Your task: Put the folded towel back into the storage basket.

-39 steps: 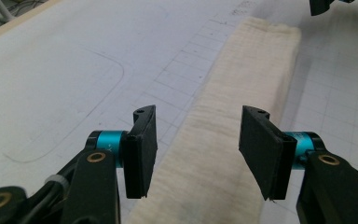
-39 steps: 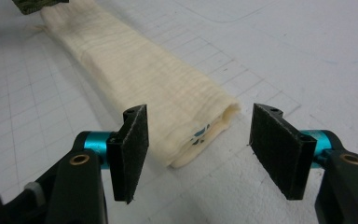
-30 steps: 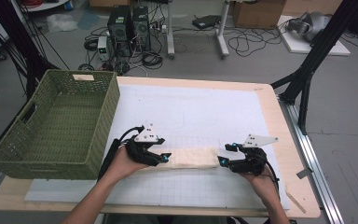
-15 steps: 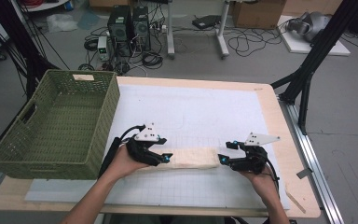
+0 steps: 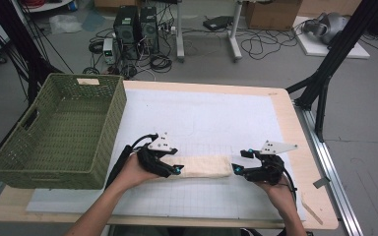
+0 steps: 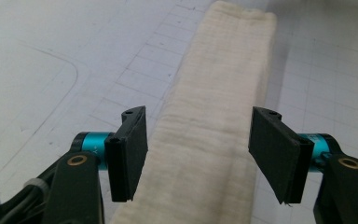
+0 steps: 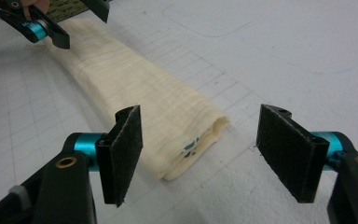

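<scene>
Fingers [image 6: 130,154] of left gripper [image 5: 170,169] apart, straddling one end of folded cloth [image 5: 204,166], pads not pressing. We note right gripper [image 5: 236,169] jaws just opening, apart, cloth's other end just ahead, untouched. Cloth lies on white mat [image 5: 202,118], near front edge; basket [image 5: 59,132] to left, open room behind.

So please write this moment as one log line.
cloth: folded, flat on mat | left gripper: open, astride cloth end | right gripper: open, jaws just opening, at other end

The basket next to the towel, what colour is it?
The basket is olive green, woven all over. The high view shows it best.
</scene>
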`<act>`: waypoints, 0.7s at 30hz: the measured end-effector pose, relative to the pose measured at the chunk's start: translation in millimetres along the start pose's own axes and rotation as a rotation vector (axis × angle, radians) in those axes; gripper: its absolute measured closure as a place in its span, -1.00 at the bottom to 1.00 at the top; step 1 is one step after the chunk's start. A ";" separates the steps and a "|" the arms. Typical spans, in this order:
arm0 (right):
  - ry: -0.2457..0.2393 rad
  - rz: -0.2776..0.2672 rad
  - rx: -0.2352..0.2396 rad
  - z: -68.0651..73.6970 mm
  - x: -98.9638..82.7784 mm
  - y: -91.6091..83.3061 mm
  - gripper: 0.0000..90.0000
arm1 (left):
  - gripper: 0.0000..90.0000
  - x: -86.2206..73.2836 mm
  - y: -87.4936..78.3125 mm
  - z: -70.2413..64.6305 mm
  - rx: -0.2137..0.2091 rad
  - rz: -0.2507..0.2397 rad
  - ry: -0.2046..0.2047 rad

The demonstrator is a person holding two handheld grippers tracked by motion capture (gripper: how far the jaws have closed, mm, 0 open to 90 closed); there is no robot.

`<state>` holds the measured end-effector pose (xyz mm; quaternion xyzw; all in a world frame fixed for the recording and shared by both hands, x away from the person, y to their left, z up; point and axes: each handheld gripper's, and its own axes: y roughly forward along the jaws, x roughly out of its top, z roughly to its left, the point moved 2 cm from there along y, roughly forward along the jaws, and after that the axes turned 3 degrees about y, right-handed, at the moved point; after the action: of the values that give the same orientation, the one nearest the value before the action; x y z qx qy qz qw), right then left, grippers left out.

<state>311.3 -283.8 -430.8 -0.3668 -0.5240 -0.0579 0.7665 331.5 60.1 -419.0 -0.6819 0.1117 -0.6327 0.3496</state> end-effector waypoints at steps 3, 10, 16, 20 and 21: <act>-0.002 0.002 0.002 0.8 -0.1 0.7 -0.31 | -0.22 -1.0 4.7 -0.4 -0.006 0.021 -0.007; -0.013 0.012 0.010 3.3 -2.6 2.1 -0.31 | -0.27 -5.4 21.7 -0.4 -0.006 0.082 -0.003; -0.020 0.033 0.016 5.6 -3.5 5.9 -0.30 | -0.27 -6.8 28.6 1.5 -0.015 0.092 -0.022; -0.024 0.029 0.015 5.1 -3.4 5.7 -0.30 | -0.26 -2.4 31.0 -2.8 -0.045 0.082 -0.020; -0.019 0.027 0.016 5.2 -3.4 5.0 -0.30 | -0.26 -2.0 31.5 -2.7 -0.047 0.087 -0.015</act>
<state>308.2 -278.0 -435.2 -0.3681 -0.5265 -0.0400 0.7653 337.7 37.4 -440.2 -0.6891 0.1534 -0.6091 0.3613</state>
